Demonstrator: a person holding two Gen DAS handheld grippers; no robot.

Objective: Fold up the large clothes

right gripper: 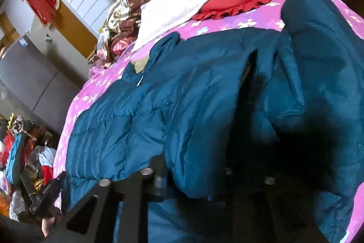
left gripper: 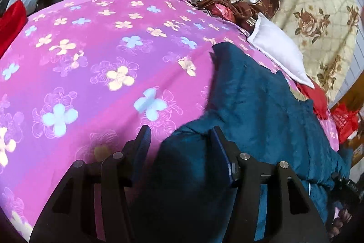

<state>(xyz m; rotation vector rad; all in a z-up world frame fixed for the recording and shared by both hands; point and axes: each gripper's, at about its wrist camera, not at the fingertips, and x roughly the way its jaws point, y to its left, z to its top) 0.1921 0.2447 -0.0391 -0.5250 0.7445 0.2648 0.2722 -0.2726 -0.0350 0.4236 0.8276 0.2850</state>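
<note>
Black angular left fingers stand parted over puffy quilted teal jacket.

In the right wrist view the teal padded jacket draped over the right gripper, hiding its fingertips, so what the jaws pinched could not be seen. The jacket's lower part ran off the bottom edge. The heap of things at the left edge was too blurred to name. In the left wrist view the red item was cut off at the left edge.
</note>
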